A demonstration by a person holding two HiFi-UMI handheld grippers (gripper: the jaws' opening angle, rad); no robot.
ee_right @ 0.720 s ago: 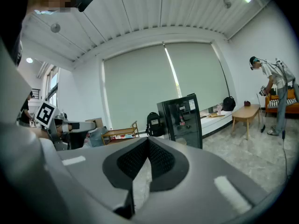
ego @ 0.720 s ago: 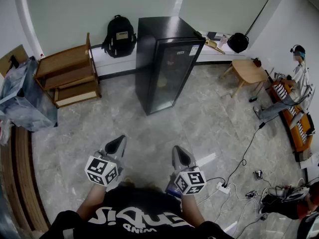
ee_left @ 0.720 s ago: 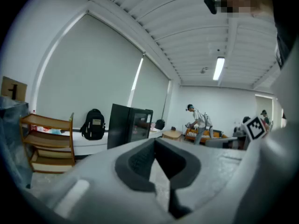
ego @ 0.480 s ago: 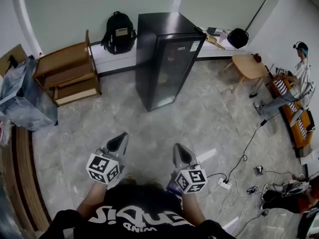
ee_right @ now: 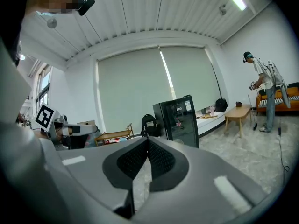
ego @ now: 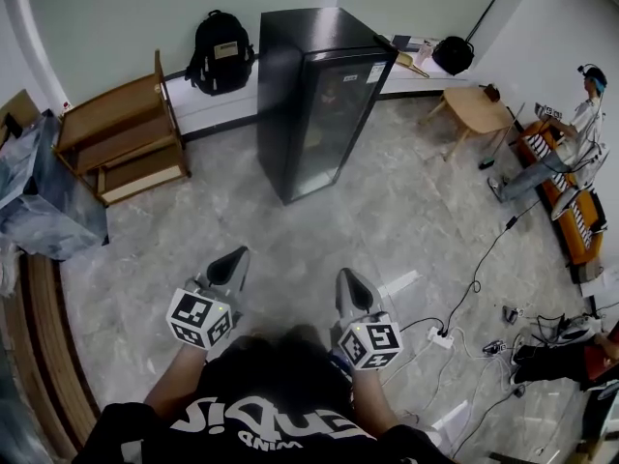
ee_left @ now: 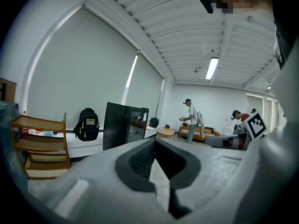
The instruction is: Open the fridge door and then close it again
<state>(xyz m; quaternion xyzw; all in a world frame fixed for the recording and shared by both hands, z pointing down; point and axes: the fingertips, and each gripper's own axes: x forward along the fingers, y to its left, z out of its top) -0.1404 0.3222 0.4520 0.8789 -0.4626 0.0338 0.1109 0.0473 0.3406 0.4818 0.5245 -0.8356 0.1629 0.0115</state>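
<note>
A black fridge (ego: 319, 95) with a glass door stands against the far wall, its door closed. It also shows in the left gripper view (ee_left: 122, 125) and in the right gripper view (ee_right: 180, 118). My left gripper (ego: 235, 256) and my right gripper (ego: 345, 280) are held side by side in front of my body, well short of the fridge and pointing toward it. Both are shut with nothing between the jaws. The left gripper's (ee_left: 155, 141) tips meet, and so do the right gripper's (ee_right: 148, 141).
A wooden shelf (ego: 121, 138) and a black backpack (ego: 219, 51) are left of the fridge. A small wooden table (ego: 481, 109) and a standing person (ego: 580, 124) are at the right. Cables and a power strip (ego: 440, 336) lie on the floor at lower right.
The head view has shifted slightly, with the fridge and shelf now higher and further left in frame. Both grippers keep the same pose, shut. The person at right has moved.
</note>
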